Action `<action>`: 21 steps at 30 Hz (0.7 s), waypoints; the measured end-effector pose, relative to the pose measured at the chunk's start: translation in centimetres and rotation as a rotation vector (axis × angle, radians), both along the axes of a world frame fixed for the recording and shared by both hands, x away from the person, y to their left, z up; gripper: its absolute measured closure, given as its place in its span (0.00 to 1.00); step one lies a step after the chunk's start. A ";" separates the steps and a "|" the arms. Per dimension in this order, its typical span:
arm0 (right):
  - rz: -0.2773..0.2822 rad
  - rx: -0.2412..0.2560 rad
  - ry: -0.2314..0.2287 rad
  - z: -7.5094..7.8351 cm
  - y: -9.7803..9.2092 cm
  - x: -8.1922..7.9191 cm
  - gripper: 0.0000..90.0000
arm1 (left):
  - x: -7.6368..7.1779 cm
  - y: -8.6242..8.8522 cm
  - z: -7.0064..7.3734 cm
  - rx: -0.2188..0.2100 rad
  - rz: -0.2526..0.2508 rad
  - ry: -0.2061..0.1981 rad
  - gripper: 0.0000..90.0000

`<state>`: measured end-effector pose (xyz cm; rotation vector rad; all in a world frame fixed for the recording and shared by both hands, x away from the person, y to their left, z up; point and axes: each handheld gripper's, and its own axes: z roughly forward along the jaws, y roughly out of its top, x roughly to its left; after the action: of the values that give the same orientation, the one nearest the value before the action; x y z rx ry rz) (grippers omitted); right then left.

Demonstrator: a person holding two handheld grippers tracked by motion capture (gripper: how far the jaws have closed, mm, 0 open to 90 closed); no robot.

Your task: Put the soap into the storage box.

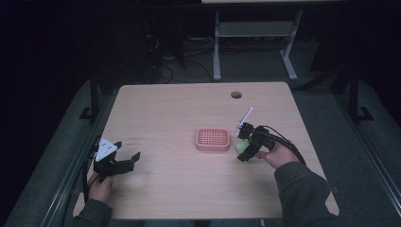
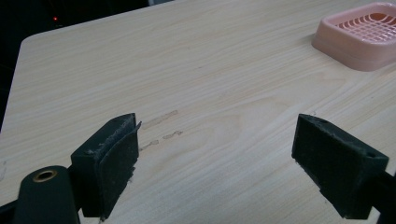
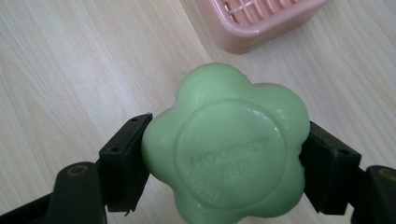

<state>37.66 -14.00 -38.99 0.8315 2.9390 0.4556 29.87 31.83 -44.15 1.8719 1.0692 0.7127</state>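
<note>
Right gripper (image 3: 224, 158): fingers (image 3: 123, 163) clamped on either side of the green flower-shaped soap (image 3: 229, 149), pressing its lobes, stamped face toward the camera.
Soap: between the right fingers, held above the bench (image 1: 165, 109), just short of the pink slotted tray (image 3: 254, 18).
Left gripper (image 2: 224, 158): fingers (image 2: 112, 163) spread wide apart, holding nothing, bare bench between them.
Tray (image 1: 213, 139): far ahead and right of the left fingers, just beyond the right ones.
</note>
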 end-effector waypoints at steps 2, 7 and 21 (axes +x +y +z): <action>0.000 0.004 -0.001 0.1 0.2 0.2 0.28 | 0.0 0.0 0.0 -0.001 0.000 0.000 0.16; 0.008 -0.001 0.000 0.3 0.7 0.5 0.28 | 0.0 0.0 0.0 -0.003 0.000 -0.001 0.16; 0.017 0.007 -0.007 0.6 1.6 1.4 0.28 | 0.0 0.0 0.0 -0.001 -0.001 -0.001 0.16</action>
<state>39.10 -12.42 -38.39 0.8050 2.9419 0.4684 29.88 31.79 -44.14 1.8706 1.0677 0.7118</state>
